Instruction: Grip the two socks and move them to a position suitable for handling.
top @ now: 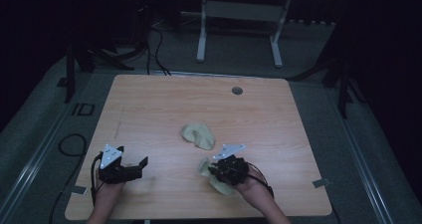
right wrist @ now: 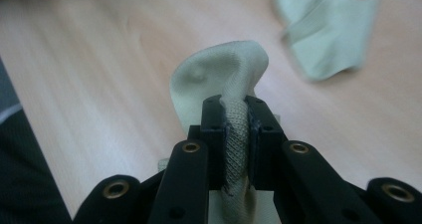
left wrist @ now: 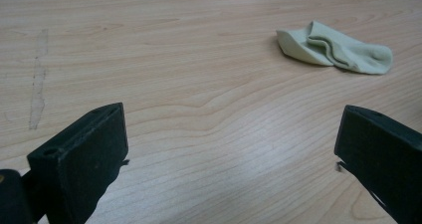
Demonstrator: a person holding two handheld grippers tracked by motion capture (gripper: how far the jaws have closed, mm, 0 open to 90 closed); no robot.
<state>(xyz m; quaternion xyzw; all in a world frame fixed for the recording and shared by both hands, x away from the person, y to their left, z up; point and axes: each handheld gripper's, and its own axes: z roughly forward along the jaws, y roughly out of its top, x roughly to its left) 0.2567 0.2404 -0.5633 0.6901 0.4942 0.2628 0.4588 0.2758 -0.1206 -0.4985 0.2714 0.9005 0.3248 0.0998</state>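
Two pale green socks are in play, and the one lying loose on the table [top: 149, 99] is your landmark: the loose sock [top: 198, 136] sits crumpled near the middle of the wood. Nearer you than it, and a little to its right, your right gripper [top: 217, 170] has its jaws pinched tight on a fold of the held sock [right wrist: 224, 74], the fabric bunched between the pads and the rest hanging below (a grip on the cuff end, I'd judge, so it can be carried toward its partner for pairing). Your left gripper [top: 142, 164] waits well to the left of the loose sock, low over the bare wood, jaws spread wide with nothing between them, likely kept ready to take that sock.
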